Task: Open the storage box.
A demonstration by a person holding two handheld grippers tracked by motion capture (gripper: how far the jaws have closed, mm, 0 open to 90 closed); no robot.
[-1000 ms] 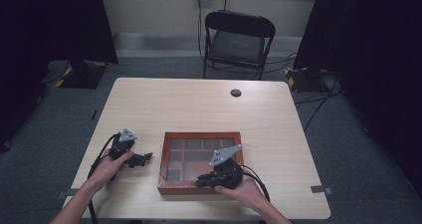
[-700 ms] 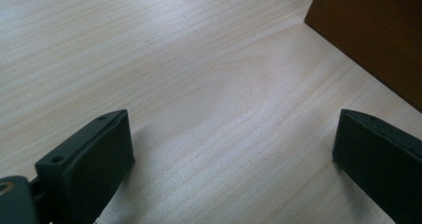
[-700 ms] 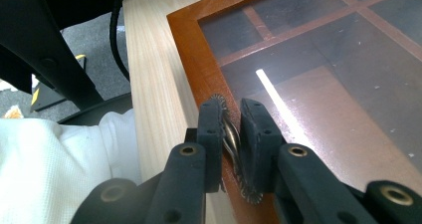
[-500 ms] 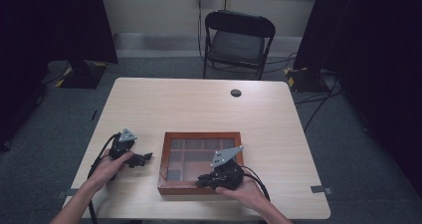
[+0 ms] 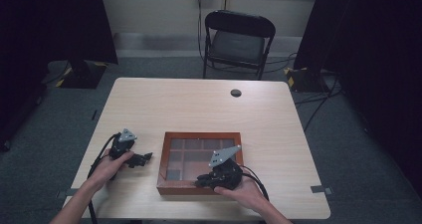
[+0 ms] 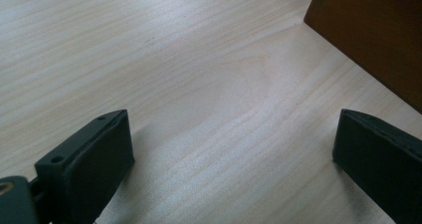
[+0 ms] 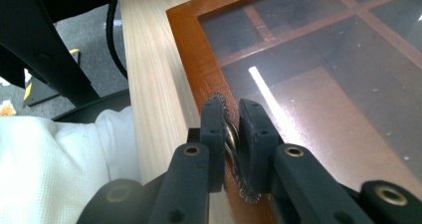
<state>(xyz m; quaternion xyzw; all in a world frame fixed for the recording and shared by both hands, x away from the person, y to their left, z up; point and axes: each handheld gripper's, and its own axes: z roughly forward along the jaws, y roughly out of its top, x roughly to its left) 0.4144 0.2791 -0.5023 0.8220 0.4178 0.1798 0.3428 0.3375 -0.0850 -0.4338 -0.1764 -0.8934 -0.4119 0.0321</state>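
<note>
Pinching a serrated metal clasp (image 7: 230, 134), right gripper (image 7: 230, 115), glass-topped wooden box (image 5: 164, 159), left gripper (image 6: 229, 149) agape.

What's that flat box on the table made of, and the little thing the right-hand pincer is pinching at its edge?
The box looks like reddish-brown wood with a smooth, varnished frame. Its lid panel seems to be glass or clear plastic: it reflects a bright streak and shows dividers beneath. The clasp held by the right gripper looks like metal, shiny with a toothed edge.

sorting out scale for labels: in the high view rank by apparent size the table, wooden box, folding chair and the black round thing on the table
1. table
2. folding chair, though it stands farther from the camera
3. wooden box; its rank against the chair is unsure
4. black round thing
</note>
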